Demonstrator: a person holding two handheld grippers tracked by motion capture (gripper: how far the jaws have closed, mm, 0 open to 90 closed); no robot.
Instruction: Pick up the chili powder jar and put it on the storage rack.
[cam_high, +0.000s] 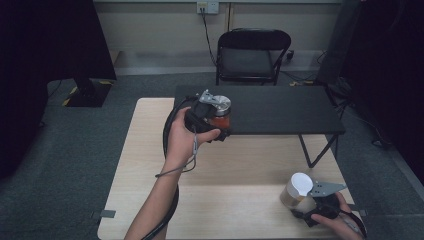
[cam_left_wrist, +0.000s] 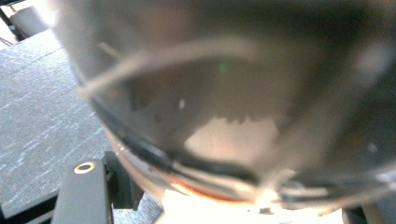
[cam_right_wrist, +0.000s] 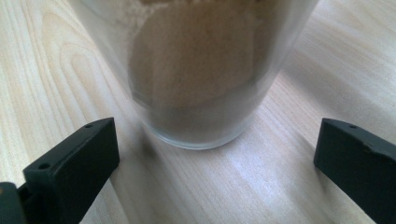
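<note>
The left gripper (cam_high: 212, 117) is held up above the far edge of the wooden tabletop (cam_high: 150, 150), just in front of the black table (cam_high: 280, 107), with its fingers clenched on a jar (cam_high: 219, 114). The jar has a shiny metal lid and reddish contents. In the left gripper view it sits pressed against the lens, so blurred that I can only guess it lies tilted, with its lid facing up and away from the hand.

Down at the near right corner, the right gripper (cam_high: 307, 197) rests low over the tabletop with its fingers (cam_right_wrist: 74, 158) released and spread wide. A second, sand-filled jar (cam_right_wrist: 201, 70) stands upright on the wood just ahead of them, centred on the gap but beyond the tips, so nothing presses on it. From above, its pale lid (cam_high: 301, 184) shows to the left of the gripper body.

The relation that matters, I'd judge, is between the two jars: the held one lies well apart, far and left of the standing one. The standing jar's long axis is vertical, and the right hand is much the nearer to it.
</note>
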